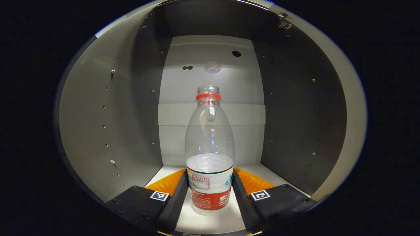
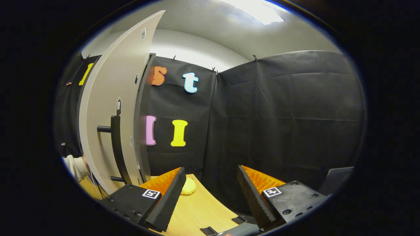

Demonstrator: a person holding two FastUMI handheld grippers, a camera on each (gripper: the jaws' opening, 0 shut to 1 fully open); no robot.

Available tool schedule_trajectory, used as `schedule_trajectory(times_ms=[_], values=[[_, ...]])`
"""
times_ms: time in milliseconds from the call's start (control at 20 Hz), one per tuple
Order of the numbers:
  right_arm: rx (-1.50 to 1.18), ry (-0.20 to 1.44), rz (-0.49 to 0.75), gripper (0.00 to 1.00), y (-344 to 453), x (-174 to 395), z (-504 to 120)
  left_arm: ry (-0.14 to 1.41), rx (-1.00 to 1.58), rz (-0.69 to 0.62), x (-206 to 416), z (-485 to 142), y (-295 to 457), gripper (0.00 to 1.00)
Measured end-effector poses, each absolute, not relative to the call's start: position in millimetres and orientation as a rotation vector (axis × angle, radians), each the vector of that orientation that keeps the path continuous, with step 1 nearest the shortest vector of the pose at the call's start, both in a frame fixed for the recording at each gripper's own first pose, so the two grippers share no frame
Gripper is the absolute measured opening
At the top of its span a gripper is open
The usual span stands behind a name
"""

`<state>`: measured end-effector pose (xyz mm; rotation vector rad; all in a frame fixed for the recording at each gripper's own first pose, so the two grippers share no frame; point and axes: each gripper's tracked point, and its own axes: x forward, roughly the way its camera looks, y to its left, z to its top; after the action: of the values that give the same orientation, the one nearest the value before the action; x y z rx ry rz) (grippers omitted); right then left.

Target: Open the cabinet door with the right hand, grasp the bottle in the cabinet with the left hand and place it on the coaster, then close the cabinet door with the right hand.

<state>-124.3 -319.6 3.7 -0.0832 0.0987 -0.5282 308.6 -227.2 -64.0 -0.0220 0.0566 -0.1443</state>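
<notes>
Left gripper view puts us inside the open cabinet (image 1: 98,131), where the bottle (image 1: 210,157) stands upright on the pale cabinet floor, near the front and centred between the side walls. It is clear plastic, uncapped as far as we can tell, with a red ring at the neck and a label round its lower part. The left gripper (image 1: 210,193) has its 2 fingers on either side of that labelled base, and their inner faces look to be touching or just about touching the label; we cannot tell from here whether they truly press on it. In the right gripper view, the cabinet door (image 2: 111,114) stands swung wide open at the left, its dark bar handle (image 2: 115,147) facing us, and the right gripper (image 2: 210,196) hangs spread and empty over the wooden bench (image 2: 197,209), well apart from the handle. A small yellow round thing (image 2: 188,186) lies on the bench just beyond the left finger; we judge it may be the coaster, though it is too small to be sure. So we judge that step 1, opening the door, is done, and the grasp of the bottle is the step in hand. The next move calls for a firm pinch low on the bottle, then drawing it straight out without tilting it or knocking the cabinet's walls, while the right gripper waits to close the door.
</notes>
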Motion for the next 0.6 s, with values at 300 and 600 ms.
schedule_trajectory(times_ms=[300, 600], values=[[-0.074, 0.099, -0.482, 0.97, -311.7, -119.1, 3.9, 0.027, -0.026, -0.157, 261.1, -39.5, -201.5, 0.75], [-0.051, 0.083, -0.453, 0.97, -308.0, -112.3, 8.3, -0.011, -0.014, -0.149, 191.7, -15.8, -151.9, 0.75]])
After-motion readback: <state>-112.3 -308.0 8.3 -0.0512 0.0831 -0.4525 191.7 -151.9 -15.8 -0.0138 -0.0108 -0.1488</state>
